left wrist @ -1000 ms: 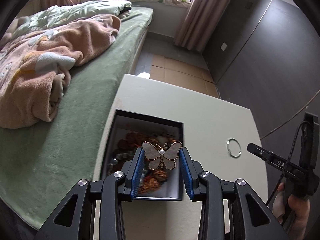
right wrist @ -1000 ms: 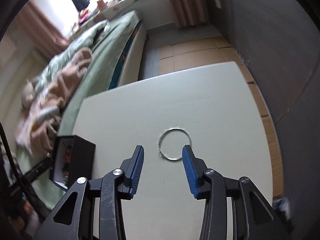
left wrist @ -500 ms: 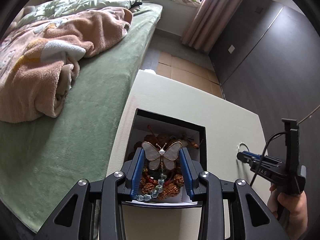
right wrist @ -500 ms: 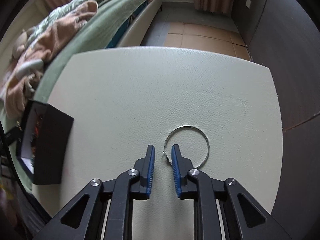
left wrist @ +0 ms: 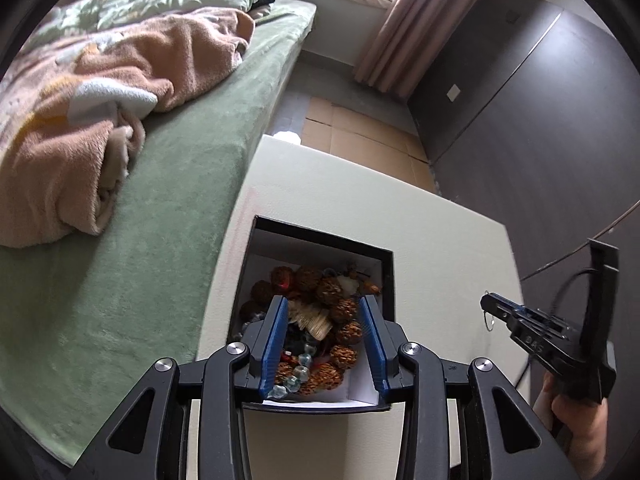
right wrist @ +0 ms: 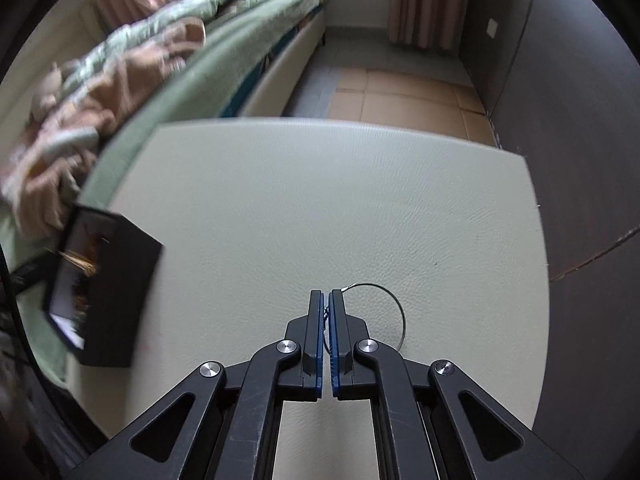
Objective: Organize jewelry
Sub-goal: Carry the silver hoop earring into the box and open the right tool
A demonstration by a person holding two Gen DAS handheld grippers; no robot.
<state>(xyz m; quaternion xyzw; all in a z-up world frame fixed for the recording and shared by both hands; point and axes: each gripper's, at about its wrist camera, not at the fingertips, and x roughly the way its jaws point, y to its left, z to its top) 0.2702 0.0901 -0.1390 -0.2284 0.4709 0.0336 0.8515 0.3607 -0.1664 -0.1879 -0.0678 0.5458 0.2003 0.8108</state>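
My left gripper (left wrist: 325, 316) is open just above the black jewelry box (left wrist: 384, 276), which holds brown beaded bracelets (left wrist: 336, 312) and clear beads. A blurred pale butterfly brooch (left wrist: 310, 318) lies among them between my fingers, no longer gripped. My right gripper (right wrist: 326, 308) is shut on a thin silver hoop ring (right wrist: 394, 304), held just above the pale table (right wrist: 320, 200). The ring and right gripper (left wrist: 490, 306) also show in the left wrist view. The box (right wrist: 116, 284) shows at the left of the right wrist view.
A green bed (left wrist: 160, 200) with a pink blanket (left wrist: 100, 92) runs along the table's left edge. A dark wall (right wrist: 580, 120) stands to the right. Cardboard covers the floor (left wrist: 360, 136) beyond the table.
The left gripper opened and the butterfly brooch dropped into the box. The right gripper closed on the silver ring and lifted it slightly.
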